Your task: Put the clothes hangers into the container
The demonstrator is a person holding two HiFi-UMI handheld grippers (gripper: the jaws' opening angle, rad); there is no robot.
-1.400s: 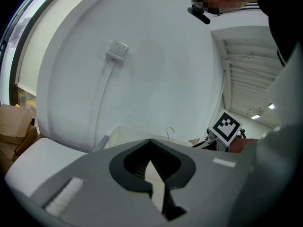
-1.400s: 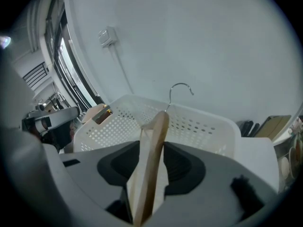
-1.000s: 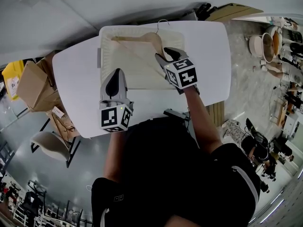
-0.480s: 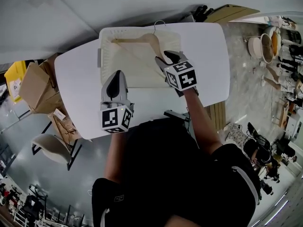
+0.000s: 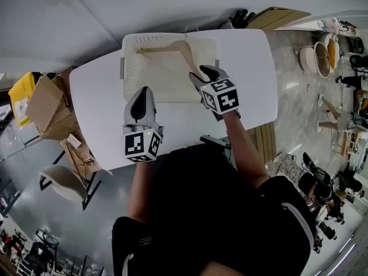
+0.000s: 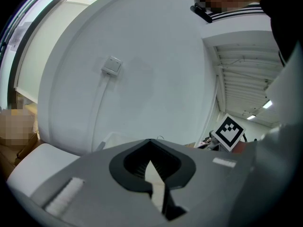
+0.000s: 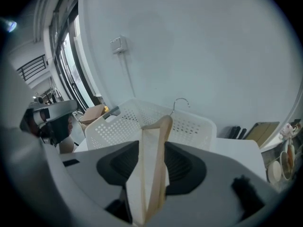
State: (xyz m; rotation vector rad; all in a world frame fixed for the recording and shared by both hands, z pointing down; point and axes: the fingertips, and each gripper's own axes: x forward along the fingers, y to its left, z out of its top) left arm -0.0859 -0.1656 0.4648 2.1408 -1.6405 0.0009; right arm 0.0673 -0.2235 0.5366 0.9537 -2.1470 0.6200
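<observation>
Your right gripper [image 5: 202, 73] clamps the hanger [image 5: 172, 46] by its near end. Its long axis runs forward-left from the jaws, over the container [image 5: 127, 62]. Your left gripper [image 5: 140, 94] is closed and empty, beside the near rim.

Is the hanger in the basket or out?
Over it, not released: the hanger spans the basket, one end clamped in the right gripper. Whether it touches bottom, cannot tell.

Left gripper [image 5: 141, 94]: jaws together, nothing between them, held close to the torso. Right gripper [image 5: 204, 73]: arm reaching forward, jaws clamped on hanger [image 5: 178, 43].
</observation>
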